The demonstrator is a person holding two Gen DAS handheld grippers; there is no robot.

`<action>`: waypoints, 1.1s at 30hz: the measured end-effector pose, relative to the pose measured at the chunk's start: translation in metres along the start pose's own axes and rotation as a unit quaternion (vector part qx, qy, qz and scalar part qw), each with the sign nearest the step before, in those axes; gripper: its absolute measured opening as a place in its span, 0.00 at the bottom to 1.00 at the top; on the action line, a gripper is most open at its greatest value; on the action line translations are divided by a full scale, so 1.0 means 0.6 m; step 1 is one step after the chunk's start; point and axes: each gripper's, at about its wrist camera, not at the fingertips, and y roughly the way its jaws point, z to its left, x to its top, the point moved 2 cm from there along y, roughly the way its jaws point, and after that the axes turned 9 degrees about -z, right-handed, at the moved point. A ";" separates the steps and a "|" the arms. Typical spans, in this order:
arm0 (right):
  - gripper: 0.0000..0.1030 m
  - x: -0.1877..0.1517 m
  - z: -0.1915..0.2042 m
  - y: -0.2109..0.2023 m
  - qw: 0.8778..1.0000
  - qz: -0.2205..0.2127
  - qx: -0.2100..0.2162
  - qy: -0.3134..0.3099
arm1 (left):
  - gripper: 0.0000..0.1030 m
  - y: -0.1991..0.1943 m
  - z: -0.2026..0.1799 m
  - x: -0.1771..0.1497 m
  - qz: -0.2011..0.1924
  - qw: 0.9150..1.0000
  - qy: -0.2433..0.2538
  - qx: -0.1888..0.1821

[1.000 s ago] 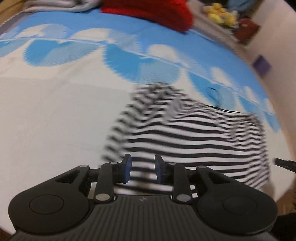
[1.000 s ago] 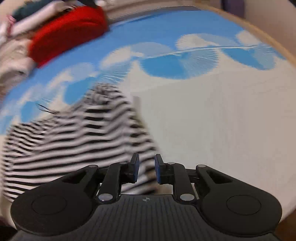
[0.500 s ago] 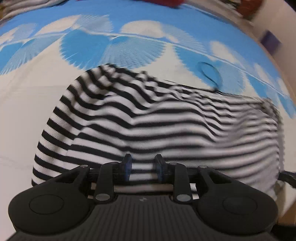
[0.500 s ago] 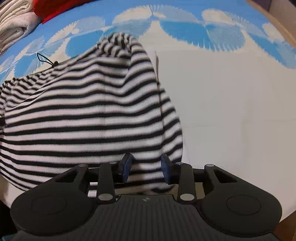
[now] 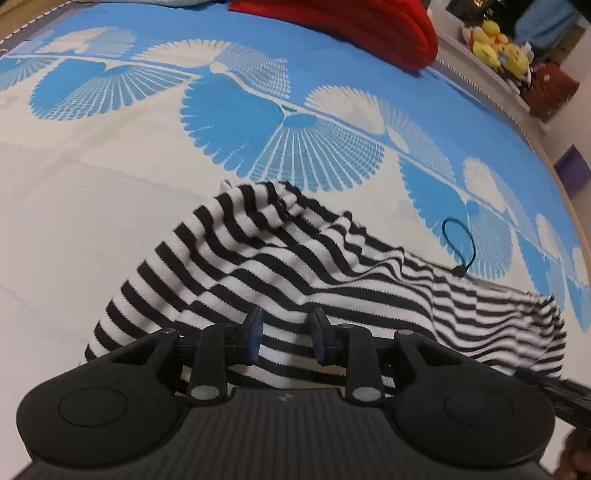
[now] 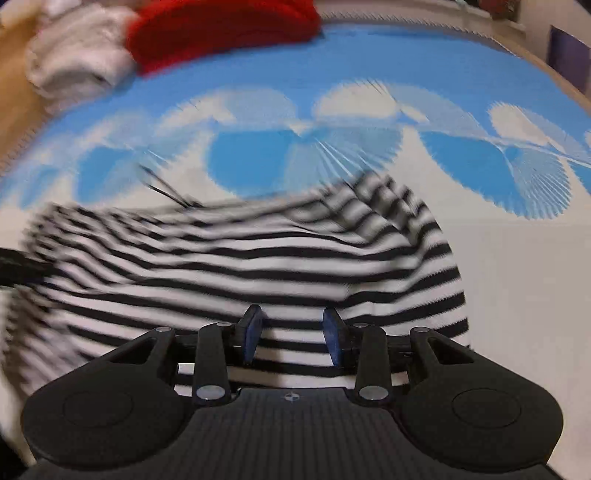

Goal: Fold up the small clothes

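A small black-and-white striped garment lies rumpled on a blue-and-white patterned cloth, with a thin black loop at its far edge. My left gripper is open, its blue-padded jaws apart over the garment's near hem. The garment also shows in the right wrist view, blurred. My right gripper is open over the near hem there, nothing clamped. The other gripper's black tip shows at the left edge.
A red folded cloth lies at the far edge, also in the right wrist view, beside a pale folded pile. Yellow plush toys sit on a ledge at far right. A wall and a purple patch lie to the right.
Both grippers dipped close over the striped garment, then pulled back a little with the view tilting up. The right gripper's jaws have opened wider. The garment has bunched up and shifted.
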 end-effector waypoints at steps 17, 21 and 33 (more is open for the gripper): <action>0.43 0.005 0.109 -0.057 0.984 -0.057 0.168 -0.033 | 0.30 -0.025 -0.005 0.028 -0.043 0.999 -0.007 -0.018; 0.44 -0.033 0.153 -0.006 0.984 0.006 0.116 -0.136 | 0.30 -0.048 -0.003 0.023 -0.051 0.998 -0.004 -0.030; 0.45 -0.021 0.018 -0.038 0.999 0.018 -0.011 -0.047 | 0.31 -0.072 0.026 -0.029 0.039 0.991 0.108 -0.072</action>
